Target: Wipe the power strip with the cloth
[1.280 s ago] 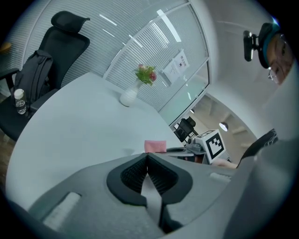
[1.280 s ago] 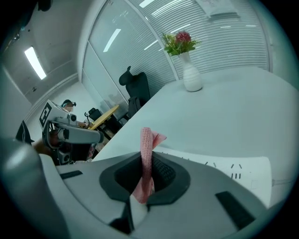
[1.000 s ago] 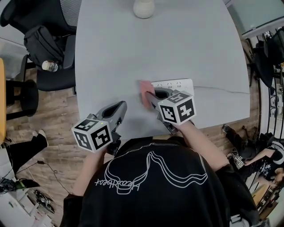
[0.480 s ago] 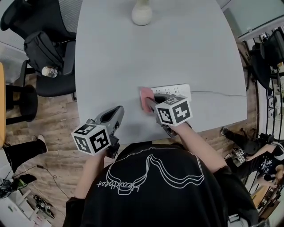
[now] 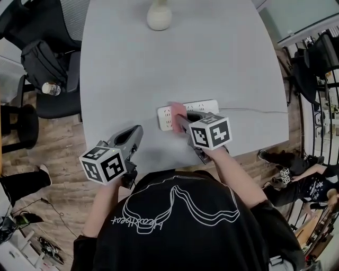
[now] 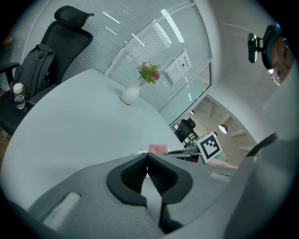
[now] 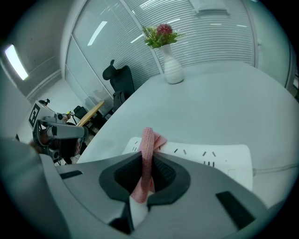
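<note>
Two tools over the near desk point(image 5: 222, 58) edge: left hand-held gripper point(image 5: 139, 128) point(image 6: 147, 156) pressed together on nothing, left of the power strip point(image 5: 204, 106) point(image 7: 205, 154); right hand-held gripper point(image 5: 180, 117) point(image 7: 145, 156) pinching the pink cloth point(image 5: 176, 110) point(image 7: 148, 140) (folded, upright) on the power strip's left part. Far beyond, a white vase point(image 5: 159, 16).

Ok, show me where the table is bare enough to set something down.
The broad stretch of grey table between the white vase and the white power strip is bare, as is the patch ahead of the left claw. It is crowded at the strip, where the right claw holds the pink cloth.
</note>
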Demonstrator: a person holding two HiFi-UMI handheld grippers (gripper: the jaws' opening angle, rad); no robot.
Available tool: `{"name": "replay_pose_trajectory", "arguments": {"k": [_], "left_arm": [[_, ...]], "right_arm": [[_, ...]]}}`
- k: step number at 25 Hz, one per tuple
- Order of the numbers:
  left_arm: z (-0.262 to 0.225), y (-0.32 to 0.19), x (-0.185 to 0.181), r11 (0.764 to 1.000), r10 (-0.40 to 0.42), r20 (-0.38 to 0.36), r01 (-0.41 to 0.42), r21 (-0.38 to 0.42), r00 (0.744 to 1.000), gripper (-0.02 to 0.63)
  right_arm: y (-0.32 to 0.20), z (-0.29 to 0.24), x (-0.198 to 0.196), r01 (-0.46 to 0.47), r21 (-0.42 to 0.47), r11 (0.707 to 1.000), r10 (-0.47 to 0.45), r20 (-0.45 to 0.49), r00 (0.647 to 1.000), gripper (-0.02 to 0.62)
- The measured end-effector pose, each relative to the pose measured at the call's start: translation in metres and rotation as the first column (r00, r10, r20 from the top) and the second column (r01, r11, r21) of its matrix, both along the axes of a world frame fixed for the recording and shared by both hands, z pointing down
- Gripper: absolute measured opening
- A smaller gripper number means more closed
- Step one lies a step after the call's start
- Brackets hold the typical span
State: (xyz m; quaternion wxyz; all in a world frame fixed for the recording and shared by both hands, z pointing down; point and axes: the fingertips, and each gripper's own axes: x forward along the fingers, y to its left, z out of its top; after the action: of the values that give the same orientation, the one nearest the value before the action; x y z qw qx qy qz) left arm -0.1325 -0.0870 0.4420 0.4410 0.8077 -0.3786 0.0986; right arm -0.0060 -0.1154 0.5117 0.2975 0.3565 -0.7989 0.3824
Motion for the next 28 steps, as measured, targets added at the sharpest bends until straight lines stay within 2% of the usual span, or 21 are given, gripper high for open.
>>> {"name": "replay_pose_trajectory", "arguments": {"k": [9, 19, 28], "left_arm": [[-0.006, -0.003, 0.014, 1.000, 0.009, -0.006, -0.008, 0.015, 1.000, 0.014], [-0.009, 0.003, 0.030, 1.000, 0.016, -0.007, -0.016, 0.010, 1.000, 0.014], [-0.010, 0.005, 0.037, 1.000, 0.026, -0.011, -0.026, 0.003, 1.000, 0.014]], "right_arm": [[-0.004, -0.002, 0.033, -0.044, 0.004, 0.999, 0.044, -0.030, 0.999, 0.046], [-0.006, -0.001, 0.096, -0.141, 0.007, 0.990, 0.141, -0.063, 0.988, 0.045], [-0.010, -0.001, 0.133, -0.171, -0.002, 0.985, 0.170, -0.089, 0.981, 0.048]]}}
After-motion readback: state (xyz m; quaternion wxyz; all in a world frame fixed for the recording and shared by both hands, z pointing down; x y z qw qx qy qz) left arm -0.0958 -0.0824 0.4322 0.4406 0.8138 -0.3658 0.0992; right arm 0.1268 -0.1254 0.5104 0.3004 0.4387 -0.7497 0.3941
